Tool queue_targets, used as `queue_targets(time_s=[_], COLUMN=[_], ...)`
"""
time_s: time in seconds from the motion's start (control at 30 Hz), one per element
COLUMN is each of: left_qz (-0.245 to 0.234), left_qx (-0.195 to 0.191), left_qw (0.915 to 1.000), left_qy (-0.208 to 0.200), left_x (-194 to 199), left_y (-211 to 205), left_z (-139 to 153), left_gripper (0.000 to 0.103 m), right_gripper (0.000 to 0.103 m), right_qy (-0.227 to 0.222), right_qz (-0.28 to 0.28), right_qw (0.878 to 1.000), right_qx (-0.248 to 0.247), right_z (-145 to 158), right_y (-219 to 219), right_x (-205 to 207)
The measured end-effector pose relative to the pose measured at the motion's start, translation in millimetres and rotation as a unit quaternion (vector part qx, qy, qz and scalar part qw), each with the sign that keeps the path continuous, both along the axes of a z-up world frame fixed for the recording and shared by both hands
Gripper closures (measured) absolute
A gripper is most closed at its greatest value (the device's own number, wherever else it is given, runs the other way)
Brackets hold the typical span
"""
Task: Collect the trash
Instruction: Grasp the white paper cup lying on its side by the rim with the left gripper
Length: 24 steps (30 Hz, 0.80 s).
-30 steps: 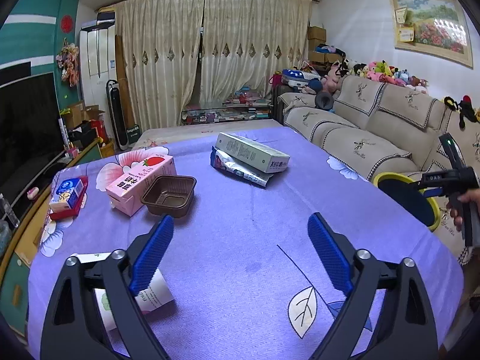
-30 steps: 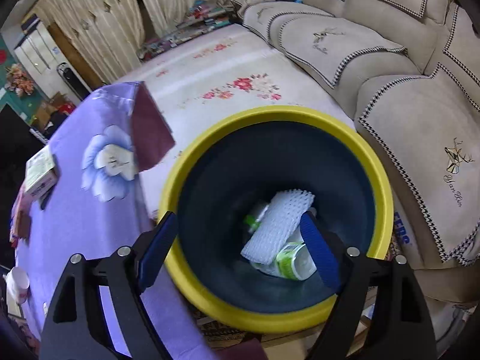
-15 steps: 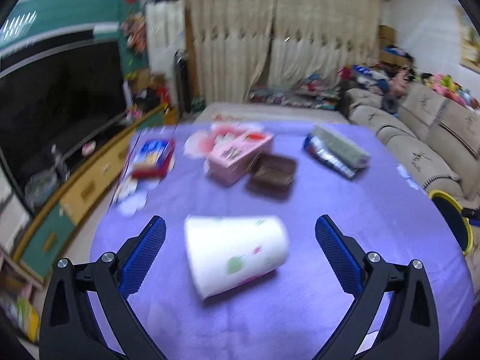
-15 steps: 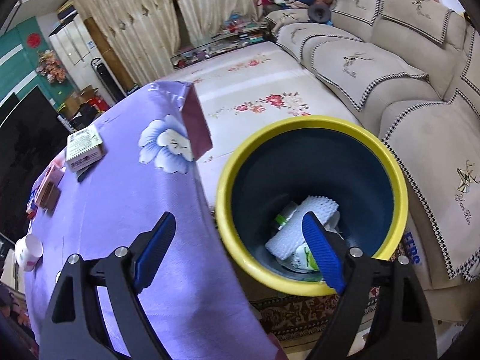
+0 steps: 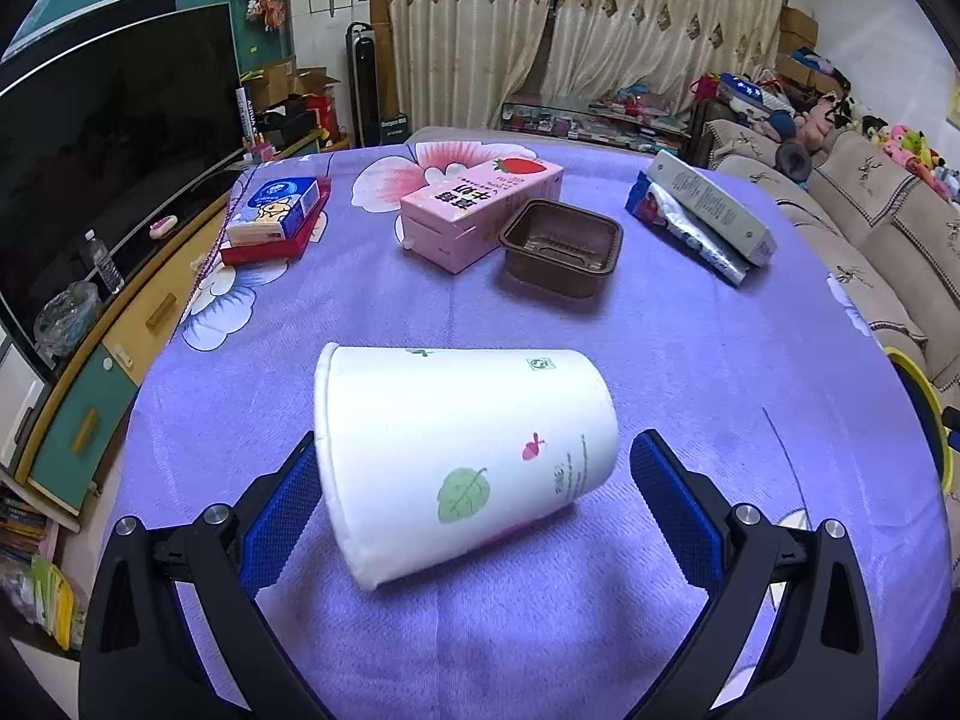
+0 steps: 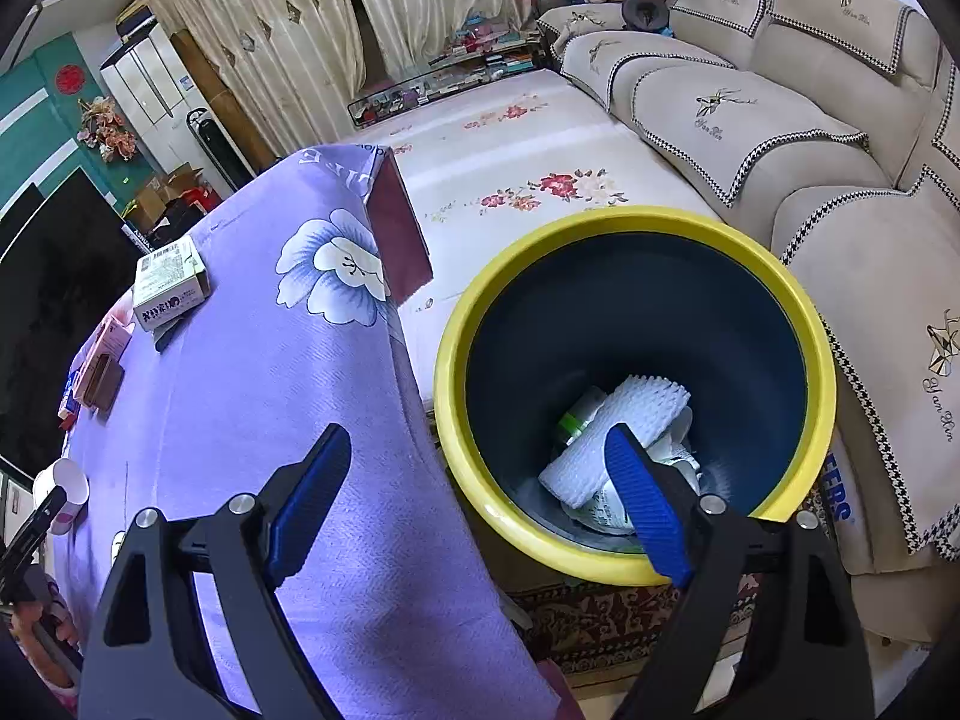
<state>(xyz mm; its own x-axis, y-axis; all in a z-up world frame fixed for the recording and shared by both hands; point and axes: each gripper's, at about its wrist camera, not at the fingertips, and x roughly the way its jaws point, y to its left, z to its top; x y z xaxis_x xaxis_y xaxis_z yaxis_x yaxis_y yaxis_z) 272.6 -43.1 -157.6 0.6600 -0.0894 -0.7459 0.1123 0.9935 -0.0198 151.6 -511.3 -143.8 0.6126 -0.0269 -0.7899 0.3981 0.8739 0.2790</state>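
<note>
Left wrist view, left to right: blue tissue pack [image 5: 277, 208] on a red box at upper left, pink strawberry milk carton [image 5: 480, 204] centre top, brown plastic tray [image 5: 561, 244] touching its right side, long grey-green box [image 5: 711, 207] lying on a foil snack bag [image 5: 690, 237] at upper right, all on the purple tablecloth [image 5: 690, 360]. Yellow bin rim [image 5: 927, 414] just peeks in at right edge. Changed: a second ago the left gripper [image 5: 474, 501] faced mid-table with the paper cup [image 5: 462, 459] off to its lower left; now the cup lies on its side in the lower centre, between the blue pads, mouth toward the left pad. Left pad [image 5: 279, 516] looks touching or nearly touching the rim, right pad clear of the base. Jaws spread wide, nothing gripped yet. Meaning: cup is the next trash item, approach done, closing comes next.

Right wrist view: tablecloth on the left, yellow-rimmed bin [image 6: 798, 312] centre right, white foam net [image 6: 612, 432] and a bottle in the bottom. Right gripper [image 6: 474, 504] released and empty; a second ago it was over the bin, now it straddles the table edge and rim. Drop-off looks finished on that side.
</note>
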Motion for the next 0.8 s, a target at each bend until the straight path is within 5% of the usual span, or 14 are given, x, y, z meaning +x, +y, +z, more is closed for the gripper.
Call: queue_targets(time_s=[0.13,0.2,0.3,0.47,0.63,0.8], left_qz=[0.004,0.003,-0.002,-0.026,-0.062,-0.088], left_qx=[0.011,0.009,0.005,0.000,0.000,-0.004], left_qw=[0.9999,0.9999,1.0000,0.9997,0.9978,0.9959], left_qy=[0.001,0.008,0.006,-0.005,-0.021,-0.019], left_x=[3,5,4,-6,-13,-15], left_y=[-3,-2,-1,-10,-35,-53], left_z=[-4,-5,-3,14,32,37], left_gripper=[0.010,0.025,0.026,0.051,0.055,0.070], right_gripper=[0.021,0.021,0.021,0.021,0.021,0.021], right_qy=[0.000,-0.001,-0.004,-0.011,-0.020,-0.023], right_qz=[0.003,0.005,0.006,0.006,0.006,0.000], right_qw=[1.000,1.000,1.000,1.000,1.000,1.000], right_qx=[0.002,0.002,0.003,0.005,0.005,0.002], right_z=[-2,-2,-1,3,8,10], right_y=[1,1,1,0,-3,-11], right_x=[1,1,0,-5,-12,-21])
